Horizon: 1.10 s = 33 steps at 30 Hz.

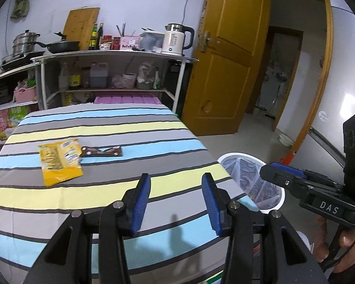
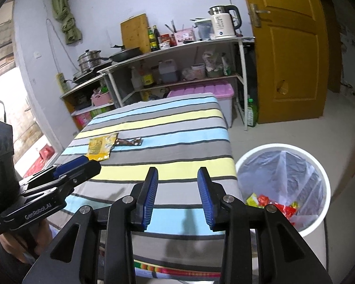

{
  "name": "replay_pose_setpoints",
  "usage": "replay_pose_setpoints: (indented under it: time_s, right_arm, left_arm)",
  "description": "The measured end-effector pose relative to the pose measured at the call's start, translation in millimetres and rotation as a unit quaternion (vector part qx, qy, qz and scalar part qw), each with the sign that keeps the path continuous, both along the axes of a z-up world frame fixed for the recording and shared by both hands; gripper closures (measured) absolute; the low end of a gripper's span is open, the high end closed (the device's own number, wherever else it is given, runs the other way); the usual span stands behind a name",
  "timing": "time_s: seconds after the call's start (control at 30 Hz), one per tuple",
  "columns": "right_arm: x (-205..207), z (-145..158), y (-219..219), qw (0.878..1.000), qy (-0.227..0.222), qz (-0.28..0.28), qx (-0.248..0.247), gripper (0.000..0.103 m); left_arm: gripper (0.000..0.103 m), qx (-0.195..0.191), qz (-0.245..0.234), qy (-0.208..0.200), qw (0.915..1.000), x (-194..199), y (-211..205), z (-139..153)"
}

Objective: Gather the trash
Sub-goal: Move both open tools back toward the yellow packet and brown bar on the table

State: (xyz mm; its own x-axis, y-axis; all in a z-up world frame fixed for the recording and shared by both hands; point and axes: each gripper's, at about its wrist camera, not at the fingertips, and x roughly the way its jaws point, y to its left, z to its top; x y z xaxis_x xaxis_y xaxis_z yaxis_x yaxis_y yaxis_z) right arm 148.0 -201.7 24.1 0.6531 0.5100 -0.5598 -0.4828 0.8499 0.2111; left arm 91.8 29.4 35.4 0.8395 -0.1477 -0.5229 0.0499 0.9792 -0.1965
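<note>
The left gripper (image 1: 176, 198) hangs above the near end of the bench (image 1: 106, 224), its blue-padded jaws parted with nothing between them; the right gripper (image 2: 177, 194) hangs likewise over the near edge, its jaws apart and empty — only striped cloth shows in the gap; in the left wrist view the right gripper appears from the side, above the bin.

The trash left to gather lies on the far left part of the striped cloth: a yellow wrapper (image 1: 59, 159), flat and a little askew; touching its right edge, a dark brown wrapper (image 1: 101, 152) stretched along a blue stripe; both are well apart from either pair of jaws.

The white bin (image 2: 317, 165) stands on the floor just beside the bench's right edge, lined with a clear bag; red and yellow wrappers (image 2: 272, 203) lie at its bottom.

Behind the bench — a shelf rack (image 1: 111, 55) with pans, bottles and a white kettle (image 1: 175, 40); to the right, a wooden door (image 1: 227, 54) stands open.
</note>
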Motion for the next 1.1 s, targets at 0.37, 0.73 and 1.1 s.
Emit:
replay_pose_setpoints:
  time_s: [0.37,0.73,1.1]
  right_arm:
    - [2.7,-1.9,23.1,1.0,-0.003,0.025,-0.01,0.067]
    - [10.8,-13.4,51.8,0.998,0.007,0.056,-0.024,0.066]
    - [32.0,-25.5,97.6,0.994,0.015,0.099,-0.04,0.06]
  left_arm:
    - [0.056,-0.002,0.029,0.005,0.9996,-10.3,24.8,-5.1]
    - [0.056,-0.001,0.077,0.013,0.9969,-14.6,60.5,-13.8]
    - [0.051,0.003,0.14,0.031,0.9896,-2.4,117.7,-26.7]
